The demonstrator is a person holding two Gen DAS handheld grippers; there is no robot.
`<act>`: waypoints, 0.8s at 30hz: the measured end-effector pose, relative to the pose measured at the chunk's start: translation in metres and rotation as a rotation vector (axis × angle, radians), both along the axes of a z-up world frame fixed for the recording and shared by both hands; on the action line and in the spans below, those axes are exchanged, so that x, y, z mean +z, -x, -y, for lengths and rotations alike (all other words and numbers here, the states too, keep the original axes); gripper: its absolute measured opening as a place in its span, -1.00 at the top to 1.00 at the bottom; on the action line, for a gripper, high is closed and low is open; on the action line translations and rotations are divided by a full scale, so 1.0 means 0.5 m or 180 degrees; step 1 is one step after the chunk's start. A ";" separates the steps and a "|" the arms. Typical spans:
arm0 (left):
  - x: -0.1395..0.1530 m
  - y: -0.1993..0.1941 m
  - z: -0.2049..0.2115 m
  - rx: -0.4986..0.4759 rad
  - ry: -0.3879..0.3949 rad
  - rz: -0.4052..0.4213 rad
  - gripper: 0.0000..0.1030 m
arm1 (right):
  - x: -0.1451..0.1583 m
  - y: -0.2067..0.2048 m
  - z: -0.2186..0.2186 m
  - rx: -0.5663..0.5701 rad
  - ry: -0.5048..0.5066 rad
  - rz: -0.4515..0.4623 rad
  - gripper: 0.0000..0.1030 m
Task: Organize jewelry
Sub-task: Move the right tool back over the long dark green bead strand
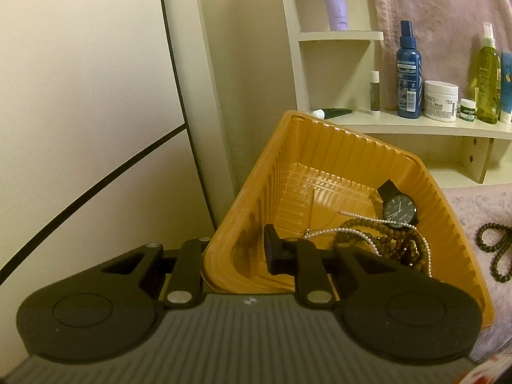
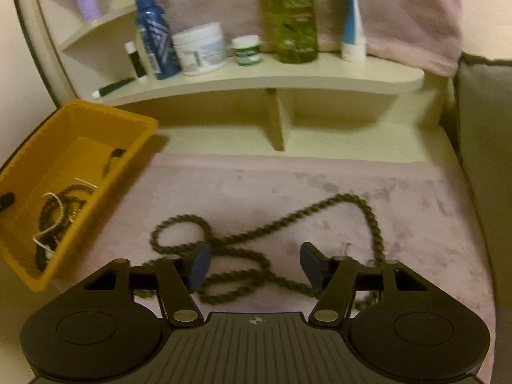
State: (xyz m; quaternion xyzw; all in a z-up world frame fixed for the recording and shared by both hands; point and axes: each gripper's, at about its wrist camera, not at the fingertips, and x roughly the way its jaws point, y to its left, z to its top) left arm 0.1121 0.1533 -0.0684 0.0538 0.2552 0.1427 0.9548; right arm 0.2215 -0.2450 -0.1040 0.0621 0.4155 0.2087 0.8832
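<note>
While the left gripper (image 1: 236, 252) is clamped on the near wall of the tilted orange tray (image 1: 358, 147), the right gripper (image 2: 254, 265) hangs wide open, nothing between its pads, over the dark bead necklace (image 2: 288, 220) sprawled on the pink cloth right of the tray. Risky bit imo: the strand is looped over itself, so a pinch might catch one loop and drag or snag the rest, and the tipped tray could spill the watch (image 1: 398, 211) and pearls (image 1: 348, 232). Blur smears the beads, and the strand's near end hides under the gripper.

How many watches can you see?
1. The black watch lies inside the yellow tray, beside the pearl strand and brown beads. Another could hide under them.
</note>
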 end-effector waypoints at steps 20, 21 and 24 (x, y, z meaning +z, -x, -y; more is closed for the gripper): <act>0.000 -0.001 0.003 -0.0002 -0.0002 -0.0010 0.66 | -0.041 0.000 -0.123 0.0389 0.0371 0.0184 -0.56; 0.000 -0.001 0.003 -0.0003 0.0001 -0.0010 0.66 | -0.044 0.004 -0.133 0.0431 0.0481 0.0252 -0.55; 0.000 -0.001 0.003 -0.0001 0.0004 -0.0006 0.66 | -0.047 0.009 -0.138 0.0409 0.0502 0.0336 -0.33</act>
